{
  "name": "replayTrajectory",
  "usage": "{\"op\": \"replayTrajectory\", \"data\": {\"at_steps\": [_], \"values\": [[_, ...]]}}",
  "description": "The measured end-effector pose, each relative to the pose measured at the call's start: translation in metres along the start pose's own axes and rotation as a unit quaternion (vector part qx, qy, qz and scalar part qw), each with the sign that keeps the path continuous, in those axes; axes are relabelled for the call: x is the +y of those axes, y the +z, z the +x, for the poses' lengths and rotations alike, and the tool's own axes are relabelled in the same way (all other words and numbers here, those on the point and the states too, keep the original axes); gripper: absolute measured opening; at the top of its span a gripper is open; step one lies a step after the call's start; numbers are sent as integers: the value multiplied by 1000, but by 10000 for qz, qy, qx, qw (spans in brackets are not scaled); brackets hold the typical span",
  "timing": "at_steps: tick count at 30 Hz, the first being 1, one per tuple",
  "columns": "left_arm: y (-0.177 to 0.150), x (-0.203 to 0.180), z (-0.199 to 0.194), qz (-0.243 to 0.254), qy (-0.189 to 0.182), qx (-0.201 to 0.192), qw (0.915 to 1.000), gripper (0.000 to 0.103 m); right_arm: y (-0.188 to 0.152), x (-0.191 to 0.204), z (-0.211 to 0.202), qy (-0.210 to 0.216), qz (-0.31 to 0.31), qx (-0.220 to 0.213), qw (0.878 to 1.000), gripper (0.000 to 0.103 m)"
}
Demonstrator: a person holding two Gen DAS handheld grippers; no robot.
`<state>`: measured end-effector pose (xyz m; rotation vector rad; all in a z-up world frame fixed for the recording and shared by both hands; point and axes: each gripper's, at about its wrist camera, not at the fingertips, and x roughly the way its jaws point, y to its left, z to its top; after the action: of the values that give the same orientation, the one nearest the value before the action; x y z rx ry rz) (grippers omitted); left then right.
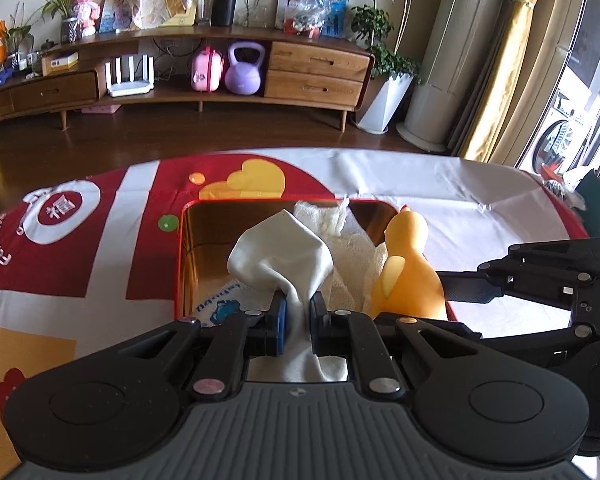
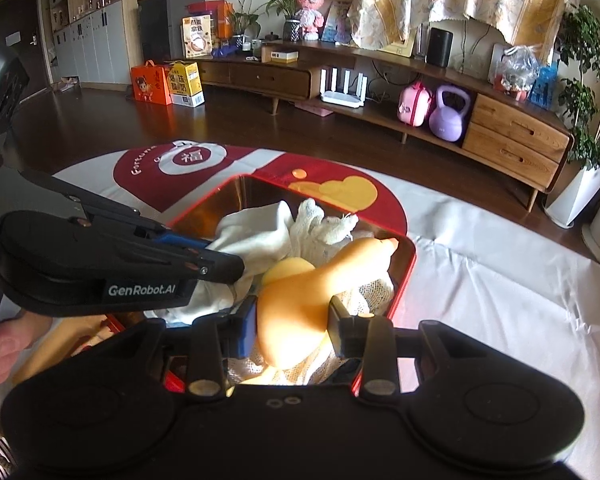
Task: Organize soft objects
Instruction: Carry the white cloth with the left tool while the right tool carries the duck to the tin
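Observation:
A red tin box (image 1: 179, 264) (image 2: 406, 276) with a shiny gold inside stands on the table. My left gripper (image 1: 298, 308) is shut on a white cloth (image 1: 284, 256) and holds it over the box; the cloth also shows in the right wrist view (image 2: 256, 236). My right gripper (image 2: 293, 320) is shut on the body of an orange rubber duck (image 2: 300, 300) over the box's right side; the duck shows in the left wrist view (image 1: 408, 272). A cream knitted cloth (image 1: 352, 248) (image 2: 324, 232) lies in the box under both.
The table wears a white, red and yellow printed cloth (image 1: 100, 232) (image 2: 480, 280). A wooden TV bench (image 1: 220, 76) with a purple kettlebell (image 1: 246, 68) stands across the dark floor. Curtains and potted plants (image 1: 380, 52) are at the right.

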<state>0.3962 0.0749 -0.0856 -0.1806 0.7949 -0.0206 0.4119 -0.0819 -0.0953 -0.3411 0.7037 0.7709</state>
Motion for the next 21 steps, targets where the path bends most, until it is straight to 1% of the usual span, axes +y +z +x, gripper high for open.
{"op": "replayTrajectory", "data": {"at_steps": [5, 10, 12, 16, 20, 21], "values": [[-3, 1, 12, 1, -28, 171, 9998, 11, -5, -3, 7, -32, 55, 93, 9999, 36], [-2, 6, 16, -127, -85, 238, 9996, 11, -5, -4, 8, -42, 156, 75, 9998, 39], [-3, 6, 14, -155, -80, 222, 9996, 11, -4, -3, 7, -89, 208, 58, 9997, 45], [-2, 8, 8, -182, -93, 182, 9996, 12, -3, 0, 1, -134, 237, 14, 9996, 48], [-1, 11, 0, -209, -29, 157, 9997, 13, -3, 2, -6, -199, 217, 1, 9996, 54], [-1, 10, -2, -198, -24, 141, 9997, 13, -2, 4, -10, -231, 216, -27, 9995, 59]]}}
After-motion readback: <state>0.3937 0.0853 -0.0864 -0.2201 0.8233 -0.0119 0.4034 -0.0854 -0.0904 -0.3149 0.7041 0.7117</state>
